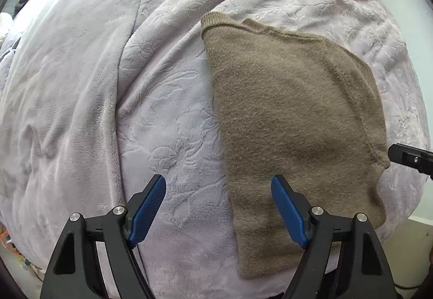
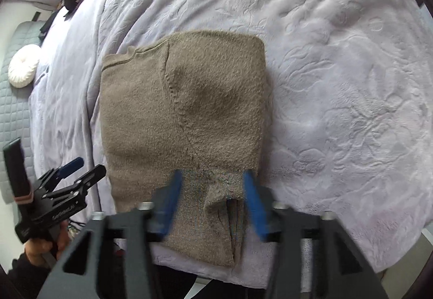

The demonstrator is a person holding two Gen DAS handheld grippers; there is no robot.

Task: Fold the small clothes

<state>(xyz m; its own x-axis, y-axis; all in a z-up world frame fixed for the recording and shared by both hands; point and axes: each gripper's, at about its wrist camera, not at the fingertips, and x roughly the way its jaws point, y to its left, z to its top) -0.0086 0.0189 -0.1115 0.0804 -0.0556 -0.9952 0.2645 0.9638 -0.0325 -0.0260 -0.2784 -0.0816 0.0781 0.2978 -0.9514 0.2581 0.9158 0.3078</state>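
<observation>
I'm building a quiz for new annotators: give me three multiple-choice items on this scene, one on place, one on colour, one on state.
1. Where does the folded garment lie?
A. on the lilac blanket
B. on a wooden floor
C. in a basket

2. What colour are the gripper pads?
A. red
B. blue
C. yellow

3. How is the left gripper?
A. shut on the garment
B. shut on nothing
C. open, holding nothing

Answers: 1 A, the blanket surrounds it; 2 B, both wrist views show blue pads; 3 C, its fingers stand wide apart above the cloth.
</observation>
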